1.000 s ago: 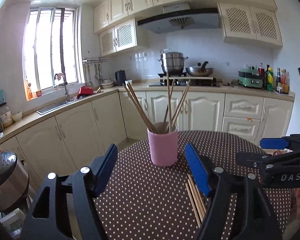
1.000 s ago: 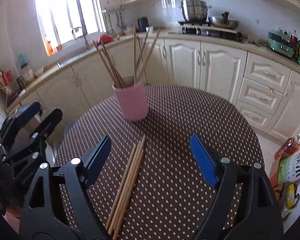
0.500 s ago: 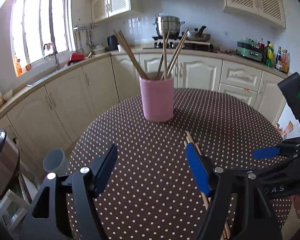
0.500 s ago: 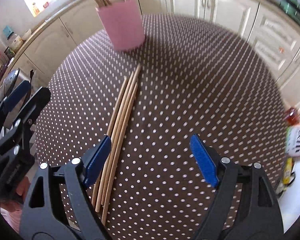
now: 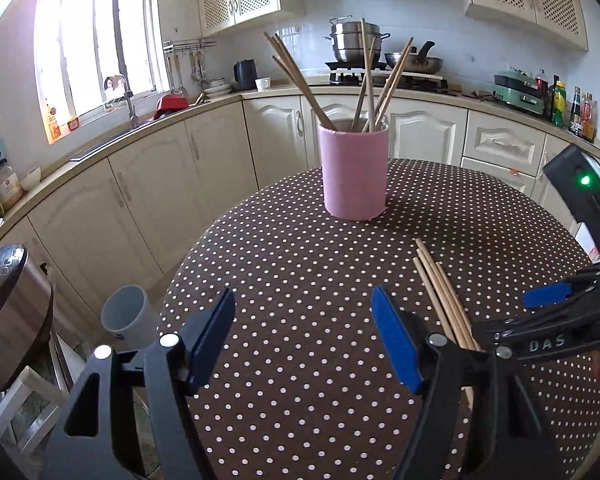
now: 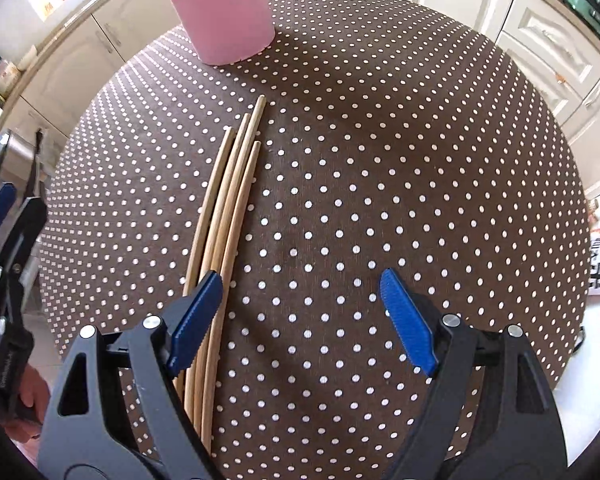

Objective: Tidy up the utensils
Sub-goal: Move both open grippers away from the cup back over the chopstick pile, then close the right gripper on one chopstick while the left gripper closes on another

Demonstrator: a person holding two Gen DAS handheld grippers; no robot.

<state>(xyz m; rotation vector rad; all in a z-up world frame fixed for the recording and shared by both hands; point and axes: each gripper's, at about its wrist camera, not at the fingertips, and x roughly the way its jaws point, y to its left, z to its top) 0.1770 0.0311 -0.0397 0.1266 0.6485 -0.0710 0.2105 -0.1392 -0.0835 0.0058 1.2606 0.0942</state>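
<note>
The round tabletop wears a brown cloth with white dots. At its far side, toward twelve o'clock in the left wrist view, a pink holder stands upright with several wooden chopsticks leaning out of its mouth in different directions.

Four loose chopsticks lie flat on the cloth, side by side and touching along most of their length, their far tips staggered and pointing toward the holder but well short of it. In the right wrist view they run from about six o'clock up to twelve, left of centre.

The right hand-held gripper points steeply down at the cloth with its jaws released and wide apart, gripping nothing. Its left blue pad sits over the bundle of loose chopsticks (whether it touches them cannot be told), while the other pad is over bare cloth toward four o'clock.

The left hand-held gripper is also released, jaws spread and empty, above the near part of the tabletop; the loose chopsticks lie just outside its right finger, toward three o'clock. A grey cup shows beyond the table edge at eight o'clock.
</note>
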